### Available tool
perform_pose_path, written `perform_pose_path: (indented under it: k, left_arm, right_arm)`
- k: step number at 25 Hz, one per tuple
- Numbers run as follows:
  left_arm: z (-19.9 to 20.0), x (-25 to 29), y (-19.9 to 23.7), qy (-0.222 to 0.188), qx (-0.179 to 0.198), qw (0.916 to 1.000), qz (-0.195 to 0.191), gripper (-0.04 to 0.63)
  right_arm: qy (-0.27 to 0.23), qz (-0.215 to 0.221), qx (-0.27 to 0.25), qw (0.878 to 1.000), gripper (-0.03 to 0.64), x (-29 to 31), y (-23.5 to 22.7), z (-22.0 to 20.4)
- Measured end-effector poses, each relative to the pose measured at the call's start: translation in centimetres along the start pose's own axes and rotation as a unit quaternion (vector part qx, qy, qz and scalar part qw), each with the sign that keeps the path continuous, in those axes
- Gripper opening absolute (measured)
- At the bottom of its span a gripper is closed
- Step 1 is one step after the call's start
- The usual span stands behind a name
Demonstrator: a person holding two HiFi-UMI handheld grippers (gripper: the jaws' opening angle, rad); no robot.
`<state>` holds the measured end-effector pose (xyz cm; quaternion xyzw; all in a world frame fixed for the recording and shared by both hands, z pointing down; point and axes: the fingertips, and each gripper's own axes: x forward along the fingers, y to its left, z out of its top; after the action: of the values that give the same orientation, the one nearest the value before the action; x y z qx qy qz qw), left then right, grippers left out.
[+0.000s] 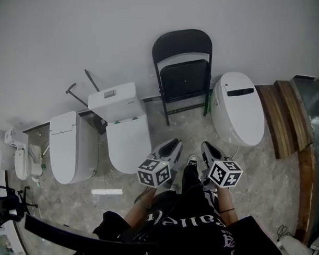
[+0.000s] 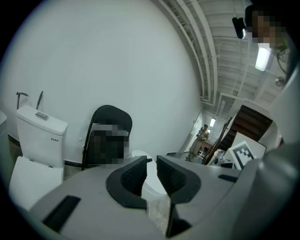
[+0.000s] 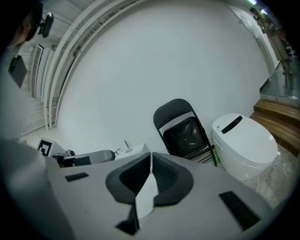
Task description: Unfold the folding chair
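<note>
A black folding chair [image 1: 183,73] leans folded flat against the white wall, between two toilets. It also shows in the left gripper view, chair [image 2: 111,116], and in the right gripper view, chair [image 3: 183,131]. My left gripper [image 1: 174,146] is well short of the chair, its jaws a small gap apart with nothing between them, left gripper [image 2: 151,162]. My right gripper [image 1: 207,147] is held beside it, just as far from the chair, with jaws pressed together and empty, right gripper [image 3: 151,158].
A white toilet with a tank [image 1: 123,120] stands left of the chair and a rounded smart toilet [image 1: 238,107] right of it. Another toilet [image 1: 70,147] sits further left. Wooden steps [image 1: 285,115] rise at the right. A person [image 2: 202,136] stands in a far doorway.
</note>
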<state>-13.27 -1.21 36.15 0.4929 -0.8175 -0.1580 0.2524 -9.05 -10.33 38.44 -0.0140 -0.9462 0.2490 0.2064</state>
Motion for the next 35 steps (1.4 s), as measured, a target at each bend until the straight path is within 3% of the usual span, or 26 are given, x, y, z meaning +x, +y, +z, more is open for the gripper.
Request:
perform_pose_path:
  k: [10, 14, 20, 26, 28, 32, 35]
  left_arm:
    - [7.3, 14.0, 3.1, -0.021, -0.011, 0.9991, 0.035, 0.067]
    - [9.5, 18.0, 4.6, -0.037, -0.015, 0.9966, 0.073, 0.067]
    - [11.6, 21.9, 8.2, -0.033, -0.043, 0.9944, 0.091, 0.067]
    - [14.5, 25.2, 14.4, -0.016, -0.038, 0.9935, 0.107, 0.067]
    - [15.9, 26.5, 16.8, 0.000, -0.021, 0.9941, 0.106, 0.067]
    - [20.2, 28.9, 22.8, 0.036, 0.064, 0.9883, 0.134, 0.067]
    - [23.6, 30.5, 26.9, 0.059, 0.109, 0.9851, 0.119, 0.067]
  right_arm:
    - [0.022, 0.035, -0.010, 0.999, 0.025, 10.0, -8.5, 10.4]
    - [0.024, 0.054, -0.014, 0.998, 0.025, 13.8, -10.5, 13.6]
    - [0.044, 0.055, 0.009, 0.997, 0.025, 17.9, -12.8, 14.9]
    - [0.037, 0.031, 0.049, 0.998, 0.025, 21.9, -15.6, 16.8]
    - [0.026, 0.019, 0.067, 0.997, 0.025, 23.8, -16.3, 17.7]
    - [-0.014, -0.007, 0.090, 0.996, 0.025, 28.7, -17.6, 20.5]
    - [-0.027, -0.037, 0.099, 0.994, 0.025, 32.0, -18.1, 21.8]
